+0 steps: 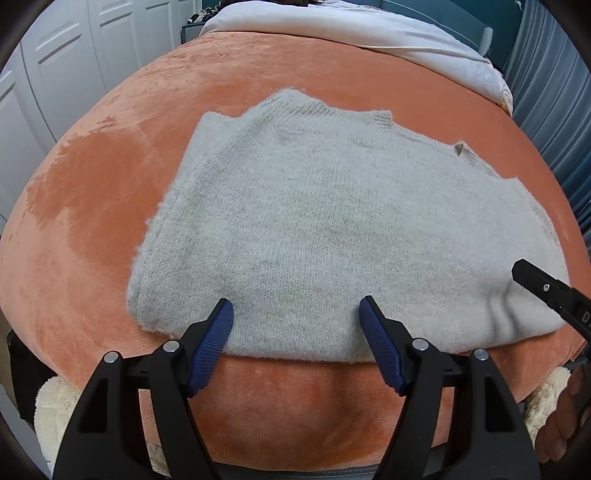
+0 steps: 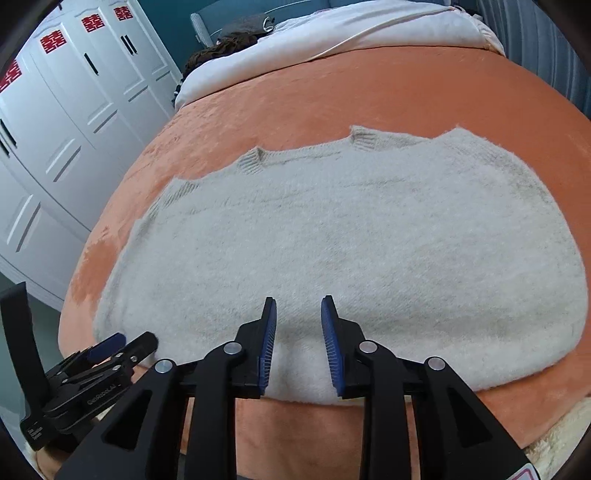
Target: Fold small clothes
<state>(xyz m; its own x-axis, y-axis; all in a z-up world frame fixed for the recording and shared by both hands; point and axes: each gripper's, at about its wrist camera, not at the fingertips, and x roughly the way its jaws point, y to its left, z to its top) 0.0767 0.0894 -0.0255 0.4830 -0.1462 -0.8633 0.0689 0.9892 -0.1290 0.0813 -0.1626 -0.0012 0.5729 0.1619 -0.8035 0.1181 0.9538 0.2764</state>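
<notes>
A pale grey knit sweater lies folded flat on an orange blanket, its ribbed cuffs and collar along the far edge. My left gripper hovers open and wide over the sweater's near edge, nothing between its blue pads. In the right wrist view the same sweater fills the middle. My right gripper stands over its near edge with the jaws a little apart; a low ridge of knit rises between the pads, and they do not press on it. The left gripper shows at lower left, by the sweater's near corner.
White bedding lies at the head of the bed. White wardrobe doors stand on the left and a blue curtain on the right. Cream fleece hangs below the blanket's near edge. Bare orange blanket surrounds the sweater.
</notes>
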